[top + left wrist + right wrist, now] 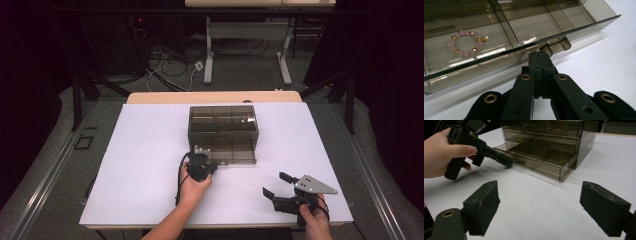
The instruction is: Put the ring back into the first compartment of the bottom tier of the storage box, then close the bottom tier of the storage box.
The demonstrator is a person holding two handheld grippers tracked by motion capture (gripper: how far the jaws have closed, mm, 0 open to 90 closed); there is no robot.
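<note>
We found the bottom drawer point(529, 30) of the smoked-plastic organiser point(223, 125) pulled partly out onto the white table point(150, 165), near the middle of the surface. Its small knob point(556, 47) sat at the centre of the drawer front. The left gripper point(540, 58) had its jaws pressed together at that knob — whether they pinched its near end or merely touched it, we could not tell from the left gripper view. In the right gripper view the same tip point(508, 163) met the knob at the drawer's front edge.

Inside the drawer, in a compartment left of the knob, lay a bracelet point(467, 43) of pink and gold beads, flat and apart from the dividers.

The right gripper point(278, 191) rested well apart, toward the table's near right corner, its jaws spread wide and holding nothing.

In our judgement the step in hand was moving the drawer by its knob. To do it well, the pull or push should run straight along the drawer's travel, level and slow, so the light cabinet does not slide or tip — the idle gripper could brace the case.

We could read no brand, label or writing anywhere.
</note>
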